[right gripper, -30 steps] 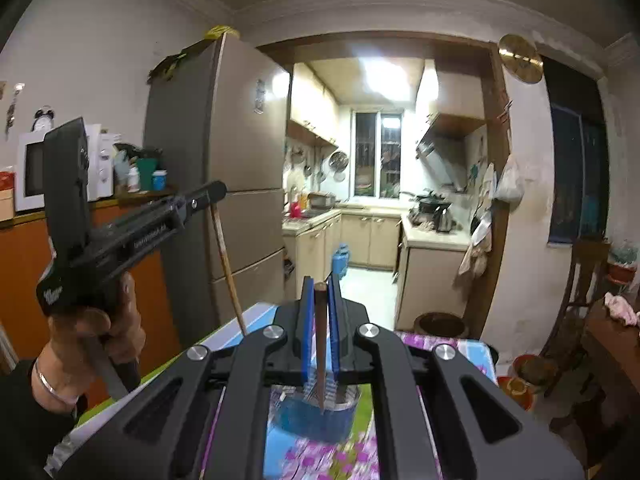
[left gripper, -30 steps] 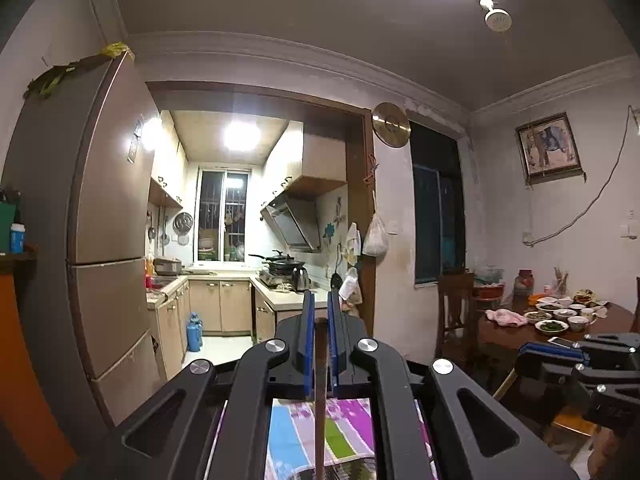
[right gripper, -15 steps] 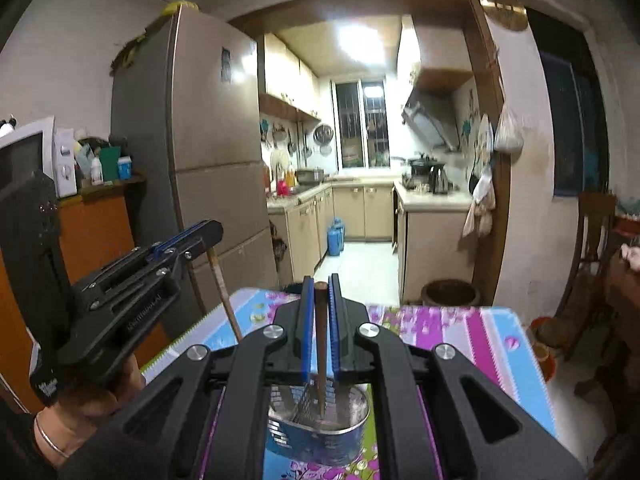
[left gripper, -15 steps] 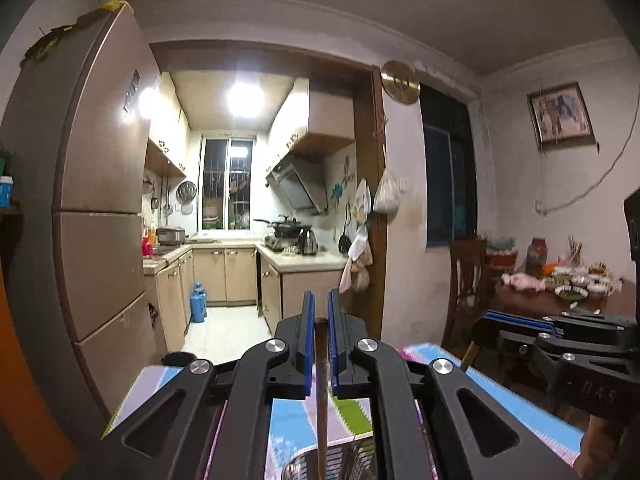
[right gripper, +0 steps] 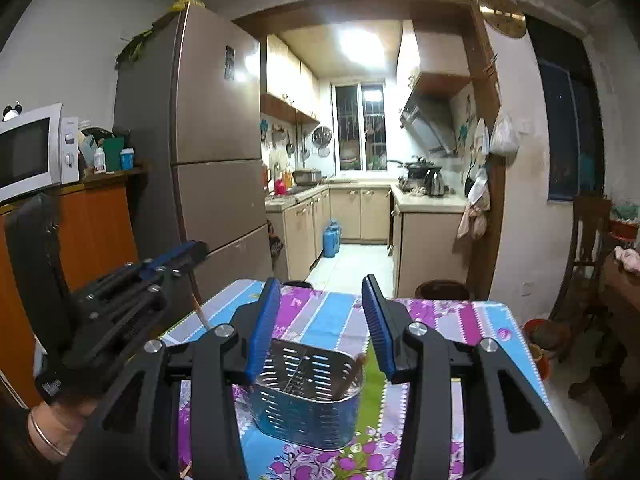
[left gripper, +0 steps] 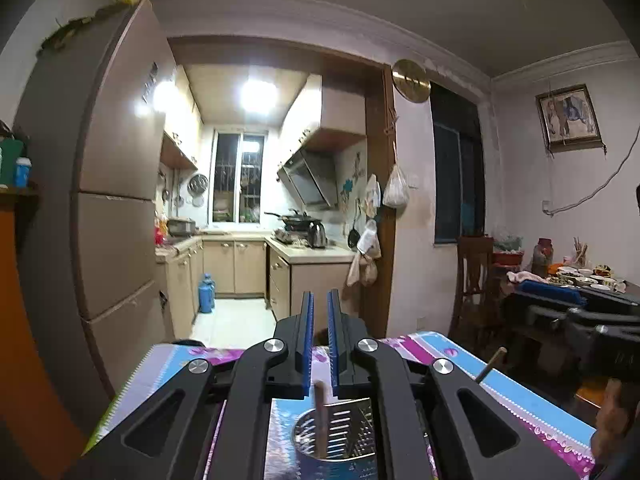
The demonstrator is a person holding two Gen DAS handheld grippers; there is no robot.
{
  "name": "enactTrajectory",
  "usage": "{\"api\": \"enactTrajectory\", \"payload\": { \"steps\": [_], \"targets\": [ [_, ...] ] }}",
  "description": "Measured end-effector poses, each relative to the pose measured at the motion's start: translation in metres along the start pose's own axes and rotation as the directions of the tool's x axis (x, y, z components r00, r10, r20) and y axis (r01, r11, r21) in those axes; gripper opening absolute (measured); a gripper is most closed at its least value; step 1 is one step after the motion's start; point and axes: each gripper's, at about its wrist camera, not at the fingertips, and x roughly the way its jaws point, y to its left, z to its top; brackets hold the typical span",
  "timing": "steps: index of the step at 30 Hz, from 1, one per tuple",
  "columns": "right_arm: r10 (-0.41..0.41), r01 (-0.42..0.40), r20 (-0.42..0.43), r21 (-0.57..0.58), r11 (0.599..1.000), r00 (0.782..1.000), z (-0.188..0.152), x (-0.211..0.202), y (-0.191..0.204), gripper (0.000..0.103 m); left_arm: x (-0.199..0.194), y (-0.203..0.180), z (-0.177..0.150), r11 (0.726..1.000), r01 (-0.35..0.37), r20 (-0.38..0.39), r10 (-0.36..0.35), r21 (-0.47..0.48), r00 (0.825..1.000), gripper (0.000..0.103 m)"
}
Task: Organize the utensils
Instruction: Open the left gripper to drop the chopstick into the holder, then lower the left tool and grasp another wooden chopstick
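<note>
Chopsticks first: from the left wrist view we see one brown chopstick (left gripper: 320, 416) standing in the perforated metal holder (left gripper: 340, 432), directly below the left gripper (left gripper: 319, 344). Its top sits just under the gap between the blue pads, apart from them; the jaws stand slightly parted and pinch nothing. The stick is blurred, so we cannot tell how deep it reaches.

From the right wrist view the holder (right gripper: 308, 392) sits on the desk (right gripper: 440, 320) under a floral striped cloth, below and between the fingers of the right gripper (right gripper: 318, 320). Those jaws are spread wide and empty. A second chopstick (right gripper: 352, 372) leans inside the holder against its right wall, its brown tip showing at the rim. A thin divider splits the holder; we cannot tell which compartment each stick occupies.

Left of the holder, the left gripper (right gripper: 176, 256) hovers with a thin stick (right gripper: 200, 312) showing below its tip. The hand (right gripper: 60, 420) gripping it wears a bracelet.

Beyond the holder: fridge (right gripper: 212, 152), then the kitchen doorway. A microwave (right gripper: 32, 152) stands far left of the holder. Nothing stands between either gripper and the holder's open top.
</note>
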Motion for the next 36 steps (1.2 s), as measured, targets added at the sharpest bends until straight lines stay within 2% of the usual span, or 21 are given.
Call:
{"api": "enactTrajectory", "payload": {
  "steps": [4,6,7,9,10,11,15,18,21,22,23,24,25,26,28,30,31,32,36],
  "targets": [
    [-0.023,0.027,0.076,-0.062,0.998,0.997,0.001,-0.057,-0.002,0.041,-0.052,0.009,0.014,1.000,-0.025,0.045,0.026,-0.012,0.999,0.008],
    [-0.015,0.023,0.097,-0.083,0.996,0.995,-0.006,-0.093,-0.002,0.042,-0.097,0.010,0.016,0.999,-0.049,0.068,0.048,0.015,0.997,0.008],
    [-0.002,0.012,0.099,-0.094,0.995,0.995,-0.015,-0.115,-0.002,0.051,-0.119,0.009,0.013,0.998,-0.053,0.078,0.051,0.034,0.996,0.009],
    [-0.007,0.019,0.092,-0.128,0.992,0.996,-0.040,-0.156,0.001,0.062,-0.168,0.008,0.000,0.996,-0.065,0.071,0.060,0.068,0.996,0.032],
    [-0.014,0.026,0.081,-0.143,0.989,0.997,-0.050,-0.168,0.002,0.062,-0.194,0.009,-0.011,0.993,-0.088,0.047,0.084,0.083,0.995,0.047],
    [-0.028,0.038,0.066,-0.160,0.986,0.997,-0.064,-0.181,0.004,0.063,-0.208,0.010,-0.018,0.992,-0.086,0.022,0.084,0.095,0.996,0.054],
    [-0.051,0.047,-0.026,-0.141,0.989,0.998,-0.124,-0.220,0.004,0.065,-0.271,0.008,-0.068,0.986,-0.078,-0.098,0.093,0.147,0.991,0.059],
    [-0.082,0.073,-0.130,-0.077,0.994,0.988,-0.168,-0.237,0.005,0.065,-0.310,-0.005,-0.115,0.983,-0.064,-0.200,0.098,0.170,0.975,0.059],
    [-0.130,0.122,-0.209,-0.051,0.991,0.969,-0.199,-0.240,0.014,0.065,-0.331,-0.023,-0.155,0.992,0.016,-0.303,0.022,0.123,0.953,0.059],
    [-0.139,0.131,-0.225,-0.051,0.990,0.965,-0.207,-0.240,0.019,0.065,-0.338,-0.035,-0.170,0.992,0.048,-0.337,-0.006,0.116,0.941,0.058],
    [-0.150,0.140,-0.246,-0.060,0.988,0.958,-0.216,-0.237,0.024,0.065,-0.341,-0.043,-0.178,0.991,0.064,-0.348,-0.018,0.121,0.937,0.050],
    [-0.159,0.145,-0.260,-0.072,0.987,0.952,-0.224,-0.235,0.030,0.060,-0.344,-0.052,-0.187,0.989,0.081,-0.361,-0.031,0.126,0.932,0.045],
    [-0.159,0.143,-0.266,-0.081,0.986,0.951,-0.233,-0.237,0.037,0.049,-0.345,-0.057,-0.193,0.987,0.091,-0.371,-0.036,0.132,0.928,0.043],
    [-0.157,0.138,-0.273,-0.086,0.987,0.949,-0.241,-0.238,0.044,0.045,-0.346,-0.063,-0.202,0.986,0.103,-0.382,-0.045,0.133,0.923,0.040],
    [-0.121,0.101,-0.289,-0.084,0.991,0.950,-0.253,-0.236,0.056,0.029,-0.342,-0.064,-0.210,0.989,0.091,-0.400,-0.039,0.113,0.916,0.032],
    [-0.117,0.089,-0.287,-0.107,0.990,0.951,-0.263,-0.235,0.067,0.023,-0.336,-0.063,-0.221,0.992,0.074,-0.421,-0.024,0.103,0.907,0.026],
    [-0.124,0.088,-0.282,-0.137,0.987,0.951,-0.268,-0.233,0.075,0.020,-0.332,-0.067,-0.223,0.991,0.063,-0.427,-0.007,0.116,0.904,0.021],
    [-0.127,0.085,-0.278,-0.158,0.984,0.952,-0.270,-0.232,0.080,0.019,-0.326,-0.070,-0.229,0.989,0.059,-0.446,0.007,0.134,0.895,0.013],
    [-0.119,0.061,-0.275,-0.209,0.976,0.954,-0.274,-0.227,0.094,0.016,-0.318,-0.077,-0.238,0.985,0.035,-0.449,0.046,0.171,0.892,0.012]
  ]
}}
